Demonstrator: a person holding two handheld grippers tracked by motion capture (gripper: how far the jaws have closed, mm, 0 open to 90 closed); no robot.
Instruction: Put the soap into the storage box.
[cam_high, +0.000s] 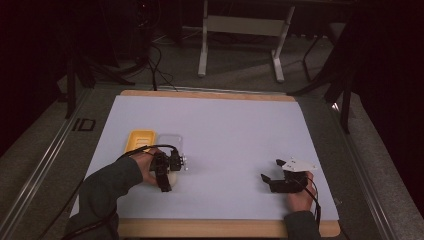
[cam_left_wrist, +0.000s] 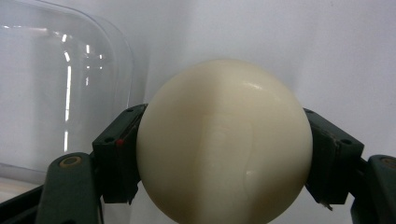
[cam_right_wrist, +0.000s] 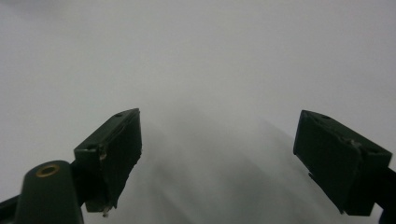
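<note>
The left hand-held gripper (cam_left_wrist: 224, 154) clamps a smooth cream-white ball (cam_left_wrist: 224, 142) near the worktop's (cam_high: 225, 125) left edge, just beside a clear plastic container (cam_left_wrist: 56, 84). Picking looks done; placing it remains. The right hand-held gripper (cam_right_wrist: 217, 158) stands wide open and empty, near right.

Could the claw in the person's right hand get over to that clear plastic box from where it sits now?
Probably yes. The right claw is open and empty, and bare white table lies between it and the clear box. The left claw, holding a cream ball, sits close beside the box.
</note>
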